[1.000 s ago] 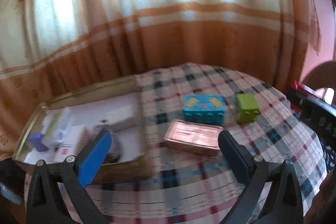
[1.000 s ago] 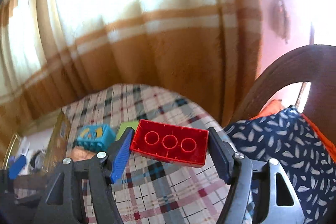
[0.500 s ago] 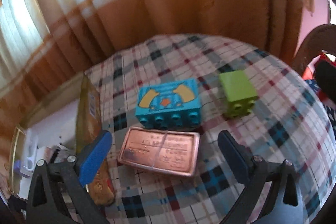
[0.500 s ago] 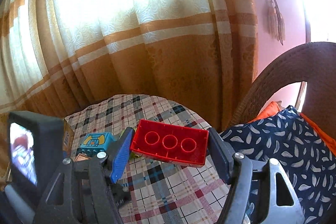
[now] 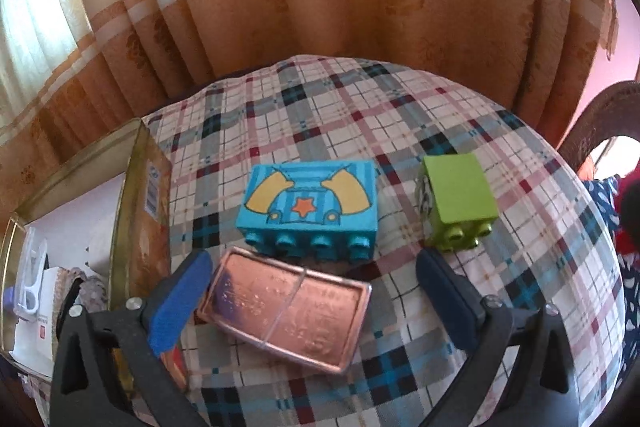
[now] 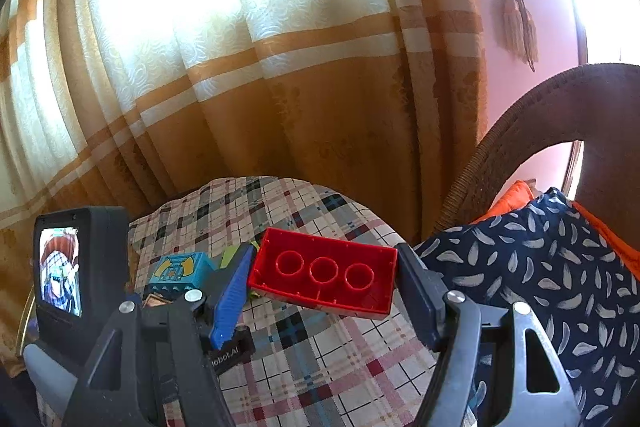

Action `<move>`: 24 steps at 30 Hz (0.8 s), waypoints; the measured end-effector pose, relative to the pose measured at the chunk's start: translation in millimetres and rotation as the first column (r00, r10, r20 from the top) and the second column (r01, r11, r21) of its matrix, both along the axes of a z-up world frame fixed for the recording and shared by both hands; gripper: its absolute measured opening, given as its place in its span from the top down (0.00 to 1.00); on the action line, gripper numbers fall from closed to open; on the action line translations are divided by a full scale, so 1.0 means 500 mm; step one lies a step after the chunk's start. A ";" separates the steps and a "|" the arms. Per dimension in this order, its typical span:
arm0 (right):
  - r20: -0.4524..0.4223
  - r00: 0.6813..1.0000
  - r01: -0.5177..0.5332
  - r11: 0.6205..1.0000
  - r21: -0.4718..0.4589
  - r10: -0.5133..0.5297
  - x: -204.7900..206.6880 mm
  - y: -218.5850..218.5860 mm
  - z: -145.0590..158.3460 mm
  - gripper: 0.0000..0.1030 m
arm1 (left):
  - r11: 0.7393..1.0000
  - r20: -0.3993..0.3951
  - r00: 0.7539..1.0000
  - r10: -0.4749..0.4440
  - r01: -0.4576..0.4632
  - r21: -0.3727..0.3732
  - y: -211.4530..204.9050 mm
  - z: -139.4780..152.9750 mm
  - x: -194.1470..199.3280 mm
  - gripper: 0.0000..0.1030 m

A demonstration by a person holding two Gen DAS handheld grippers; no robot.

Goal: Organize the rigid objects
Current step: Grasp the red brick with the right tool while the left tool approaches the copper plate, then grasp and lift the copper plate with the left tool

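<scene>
My right claw [image 6: 324, 287] is clamped on the red brick [image 6: 322, 273], which I hold hollow side up, above the plaid tablecloth [image 6: 304, 359], so this piece is lifted but not yet put anywhere. My left claw [image 5: 312, 291] is spread wide and holds nothing; it hangs over the copper tin [image 5: 286, 307], which lies flat on the cloth at the near side, with 1 finger [image 5: 180, 301] by its left end and the other well off to the right. Just beyond the tin, almost touching it, sits the blue brick [image 5: 310, 209] on its side, 4 studs facing me. The green brick [image 5: 458, 201] lies to its right, apart from it, also tipped over. To the far left stands a gold tray [image 5: 138, 211] with white boxes and other small things in it, too blurred to name. I judge the job to be roughly midway at best: some things are in the tray, 3 pieces are loose on the cloth, and 1 is in my grip. Next I would likely take the tin.
</scene>
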State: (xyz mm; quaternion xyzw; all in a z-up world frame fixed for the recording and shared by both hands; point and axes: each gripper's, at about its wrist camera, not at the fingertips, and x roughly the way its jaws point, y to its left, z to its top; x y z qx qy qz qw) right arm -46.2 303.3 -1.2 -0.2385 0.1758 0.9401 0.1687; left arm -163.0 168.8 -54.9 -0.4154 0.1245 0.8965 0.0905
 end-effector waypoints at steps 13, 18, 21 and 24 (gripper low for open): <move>-0.014 0.999 0.041 0.998 -0.042 -0.042 0.009 0.020 -0.002 0.31 | 1.000 -0.015 1.000 0.013 -0.013 -0.005 0.021 0.006 0.063 0.08; -0.006 0.999 0.037 0.999 -0.033 -0.037 0.006 0.017 -0.002 0.31 | 0.997 0.031 0.998 0.052 -0.053 0.048 0.002 0.000 0.044 0.00; 0.003 0.999 0.036 0.999 -0.033 -0.036 0.003 0.018 -0.004 0.31 | 0.997 0.031 0.998 0.053 -0.055 0.048 0.004 -0.001 0.044 0.00; 0.007 0.999 0.040 0.998 -0.039 -0.040 0.004 0.020 -0.005 0.31 | 0.993 0.059 0.997 0.048 -0.054 0.104 -0.004 -0.002 0.045 0.09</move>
